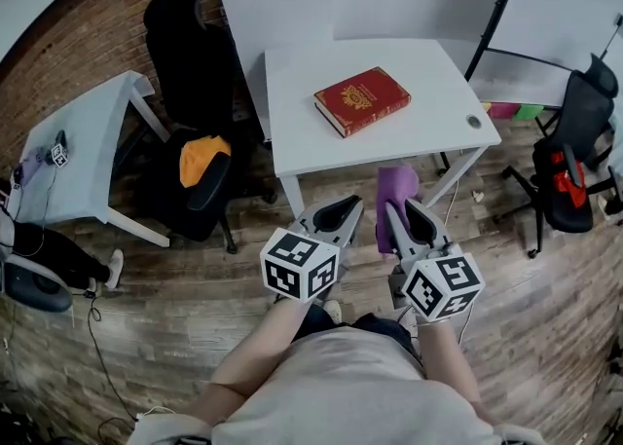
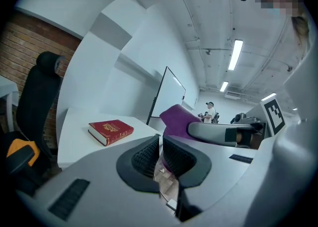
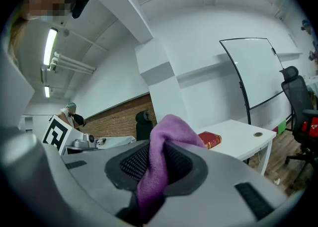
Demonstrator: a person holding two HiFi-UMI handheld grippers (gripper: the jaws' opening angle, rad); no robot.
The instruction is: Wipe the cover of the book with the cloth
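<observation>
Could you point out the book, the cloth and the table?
book (image 1: 362, 99), head view, middle of red cover.
cloth (image 3: 166, 134), right gripper view, its upper fold.
table (image 1: 438, 83), head view, bare top beside the book.

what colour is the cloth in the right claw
Purple. The cloth shows best in the right gripper view, pinched in the right claw.

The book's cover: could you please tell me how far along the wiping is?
Done: the purple cloth is clamped in the right gripper. In hand: both grippers are short of the white table, over the floor; the left gripper is shut and empty. Left: all the wiping. The red book lies closed on the table, apart from the cloth.
</observation>
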